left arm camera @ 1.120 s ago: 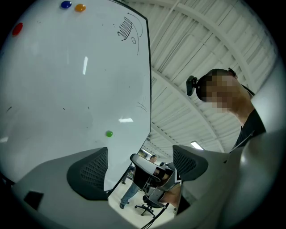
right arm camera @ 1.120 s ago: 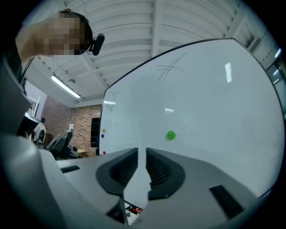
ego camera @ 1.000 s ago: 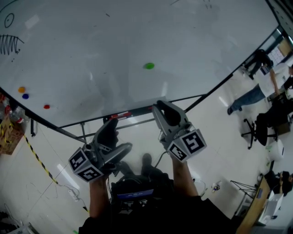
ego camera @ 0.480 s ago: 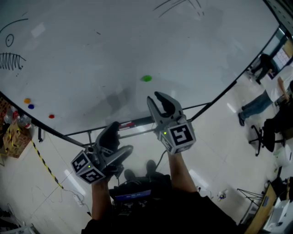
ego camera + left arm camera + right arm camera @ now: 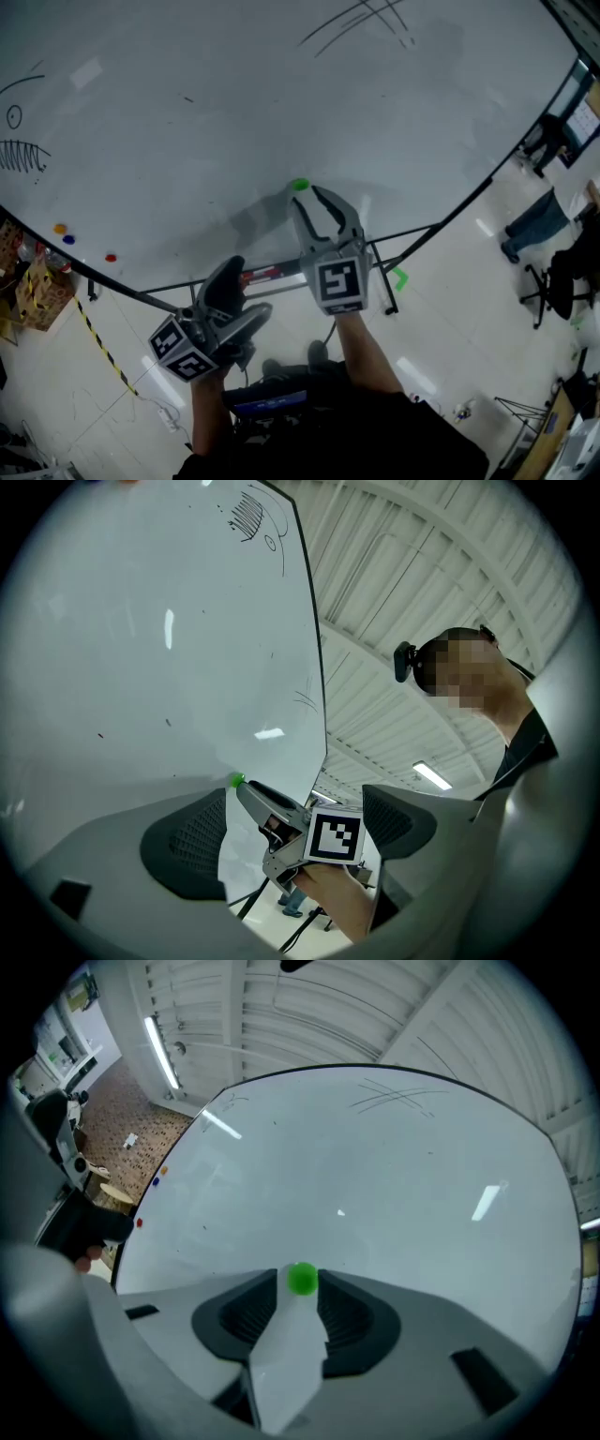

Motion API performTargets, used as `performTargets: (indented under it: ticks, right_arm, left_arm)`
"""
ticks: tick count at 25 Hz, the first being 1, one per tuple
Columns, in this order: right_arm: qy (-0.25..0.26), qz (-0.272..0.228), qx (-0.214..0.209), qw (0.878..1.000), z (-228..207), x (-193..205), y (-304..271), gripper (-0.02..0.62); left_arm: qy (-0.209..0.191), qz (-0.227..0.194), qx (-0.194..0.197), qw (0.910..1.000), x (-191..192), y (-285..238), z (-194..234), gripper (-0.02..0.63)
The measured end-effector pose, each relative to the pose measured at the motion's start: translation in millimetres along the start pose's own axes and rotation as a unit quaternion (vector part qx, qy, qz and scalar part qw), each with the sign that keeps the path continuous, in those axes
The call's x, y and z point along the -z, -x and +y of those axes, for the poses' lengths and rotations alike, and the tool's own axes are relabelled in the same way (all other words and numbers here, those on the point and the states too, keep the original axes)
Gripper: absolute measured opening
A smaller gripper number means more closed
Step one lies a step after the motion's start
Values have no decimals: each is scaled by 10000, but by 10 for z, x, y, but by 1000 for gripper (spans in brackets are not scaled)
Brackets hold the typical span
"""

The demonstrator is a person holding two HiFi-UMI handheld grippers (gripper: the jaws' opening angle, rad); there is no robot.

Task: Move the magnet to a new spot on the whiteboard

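Right tool point(image 5: 310, 196): jaws opening, green magnet point(image 5: 302, 1279) between tips, ungripped.
Magnet: stuck low on whiteboard point(image 5: 234, 112).
Left tool point(image 5: 240, 292): jaws apart, empty, below whiteboard.

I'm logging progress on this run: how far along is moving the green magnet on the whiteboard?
Done: the right gripper is at the green magnet, with a jaw tip on either side of it. In hand: its jaws are opening and not gripping. Left: close on the magnet, pull it off the whiteboard and place it elsewhere. The left gripper hangs open and empty.
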State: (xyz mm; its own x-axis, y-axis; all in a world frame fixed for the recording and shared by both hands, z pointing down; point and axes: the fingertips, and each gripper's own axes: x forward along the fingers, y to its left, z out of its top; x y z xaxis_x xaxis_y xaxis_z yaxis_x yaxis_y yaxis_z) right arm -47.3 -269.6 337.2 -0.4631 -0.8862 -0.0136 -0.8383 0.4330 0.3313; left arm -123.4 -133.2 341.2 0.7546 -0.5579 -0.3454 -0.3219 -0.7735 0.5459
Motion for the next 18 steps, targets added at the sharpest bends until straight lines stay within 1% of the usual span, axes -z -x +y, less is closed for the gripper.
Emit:
performTargets:
  ticks: [3,6,8,12,14,18]
  right_arm:
    - [-25,5,76,10000,-14,25,-80,164]
    - [83,-1,210,9997,-43,33,-138,164]
    - [200,-35,315,9993,-42,29,-167,164]
    - [543,-37,680,9962,-43,28,-191,164]
    - [634,-40,802,9948,-45,31,-200,156]
    - [589,-31,787,9951,-47,43,-196,152]
  left_arm:
    - [-43,-1,-40,10000,-39,-18,52,446]
    - [-65,28,-70,10000,-60,-38,98,446]
    - [-75,63,-85,9999,-62,-51,126,446]
    - [-130,102,-59,9998,-75,-74,160,446]
    - [-166,108,-36,9998,-78,-80,167,446]
    - [-125,139,-47,9998,-75,-86,162,446]
